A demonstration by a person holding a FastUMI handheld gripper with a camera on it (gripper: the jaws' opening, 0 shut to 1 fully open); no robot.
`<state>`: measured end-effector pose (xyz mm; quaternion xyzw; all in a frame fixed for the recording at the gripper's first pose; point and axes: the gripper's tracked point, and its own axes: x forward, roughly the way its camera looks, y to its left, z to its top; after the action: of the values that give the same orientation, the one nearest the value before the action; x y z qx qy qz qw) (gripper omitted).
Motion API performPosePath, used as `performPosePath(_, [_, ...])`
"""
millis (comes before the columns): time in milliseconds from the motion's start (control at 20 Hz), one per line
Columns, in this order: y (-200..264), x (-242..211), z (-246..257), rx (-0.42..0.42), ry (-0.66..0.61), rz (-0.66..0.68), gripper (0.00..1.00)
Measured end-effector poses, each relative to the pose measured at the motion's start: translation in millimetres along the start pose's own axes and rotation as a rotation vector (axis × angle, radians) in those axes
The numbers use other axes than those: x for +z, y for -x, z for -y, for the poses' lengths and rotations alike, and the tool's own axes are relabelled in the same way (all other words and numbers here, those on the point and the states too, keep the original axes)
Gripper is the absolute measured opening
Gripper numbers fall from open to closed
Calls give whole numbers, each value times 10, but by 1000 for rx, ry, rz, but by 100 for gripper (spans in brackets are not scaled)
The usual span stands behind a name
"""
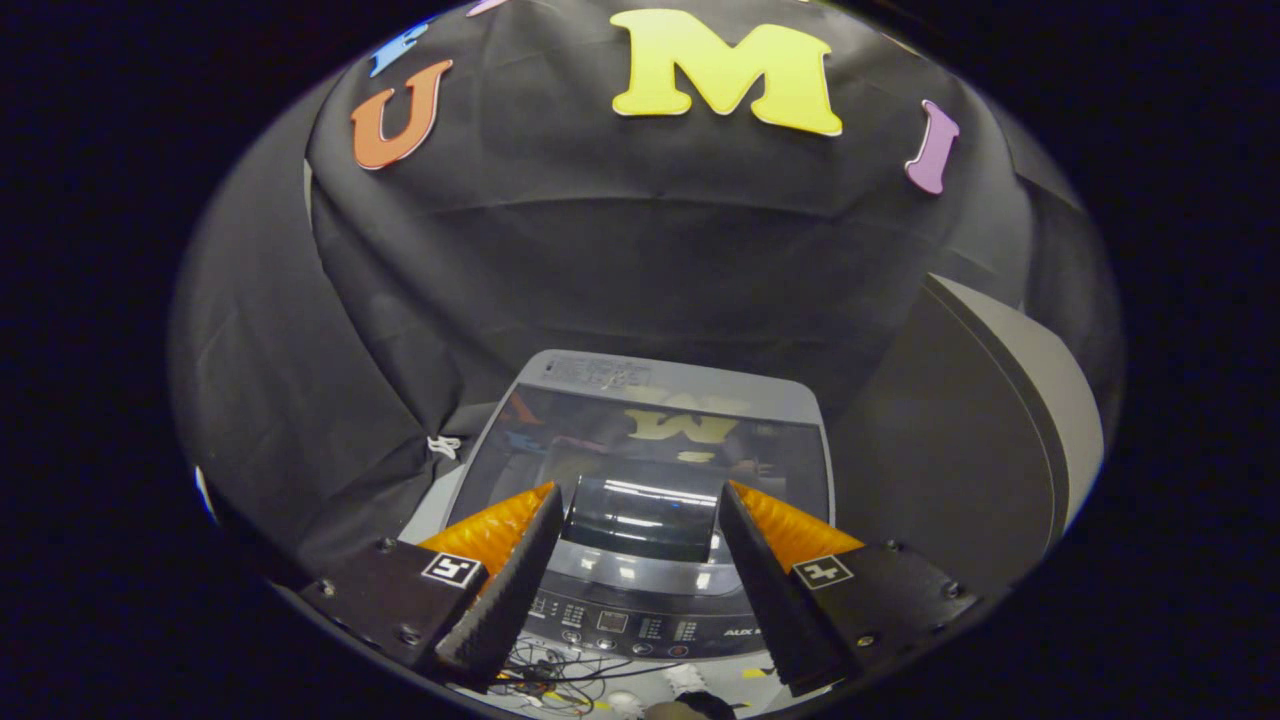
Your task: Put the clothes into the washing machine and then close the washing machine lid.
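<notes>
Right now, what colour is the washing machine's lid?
Dark, glossy, see-through glass in a grey frame, best seen in the gripper view: lid, beyond the open fingers.

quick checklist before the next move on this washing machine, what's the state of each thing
1. Lid down: ok. The washing machine has its dark glass lid lying flat and reflecting the wall.
2. Gripper free: ok. Its fingers are spread apart with nothing between them, above the lid's front edge.
3. Clothes inside the drum: cannot tell; reflections hide what lies under the glass.
4. Clothes left outside: cannot tell; none lie on the lid.
5. Control panel clear of the fingers: ok, it sits below and between them, untouched.
6. Loose cables in front of the machine: not ok, a snag risk.
</notes>
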<state>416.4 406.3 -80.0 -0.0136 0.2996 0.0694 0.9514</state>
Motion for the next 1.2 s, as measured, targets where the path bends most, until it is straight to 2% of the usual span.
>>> performPosePath(250, [171,10,53,3,4,26,98])
performPosePath(500, [617,159,212,30,-6,123,98])
performPosePath(650, [1098,342,436,51,-9,236,98])
performPosePath(850, [1938,468,997,40,-21,391,98])
performPosePath(1200, [3278,210,2237,-74,-22,608,98])
